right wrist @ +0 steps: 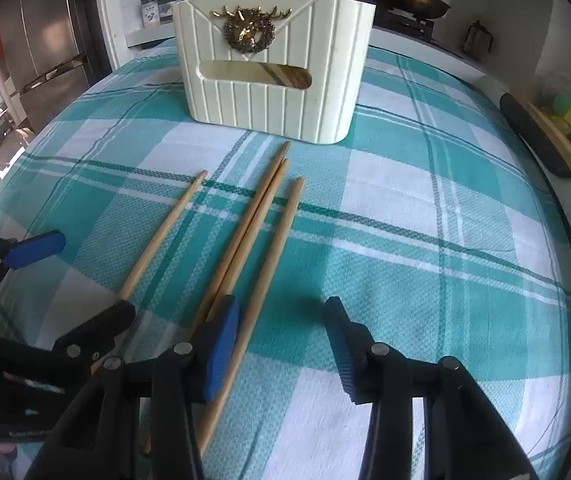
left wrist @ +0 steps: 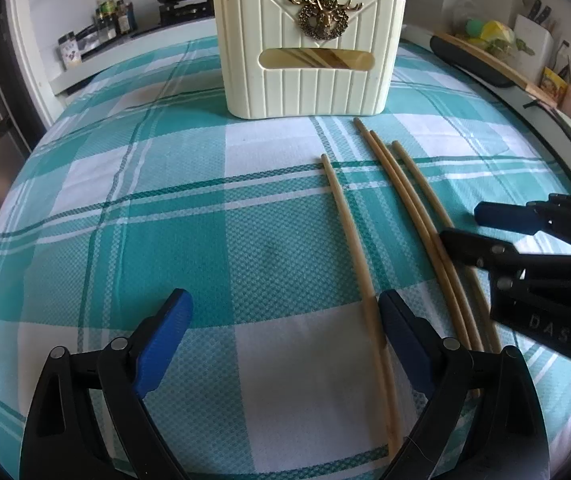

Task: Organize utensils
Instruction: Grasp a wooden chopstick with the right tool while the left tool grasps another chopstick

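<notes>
Near edge of the tabletop (right wrist: 425, 208): right claw (right wrist: 281, 340) is down over the handle ends of the chopsticks, jaws apart with nothing pinched. The rightmost chopstick (right wrist: 273, 264) lies in the gap just inside its left pad (right wrist: 221, 344); the touching pair (right wrist: 245, 236) runs under or just outside that pad.

Risk 1: on closing, the pad could catch the pair's edge as well as the single stick. Likely result is a skewed pinch, with one stick rolling off.

Risk 2: round sticks on the checked cloth (right wrist: 405, 280) could roll sideways under a closing jaw, or the cloth could bunch.

Left claw (left wrist: 285, 344) is wide open, empty, low near the same edge. The lone chopstick (left wrist: 349, 240) passes right against its right pad, not gripped. The two claws sit close together, so a sideways move by either could knock the other or sweep the sticks.

Far side: cream holder (right wrist: 269, 92) stands upright mid-tabletop with sticks already inside. A stick gripped at the very end will droop, and its tip may hit the holder's rim.
</notes>
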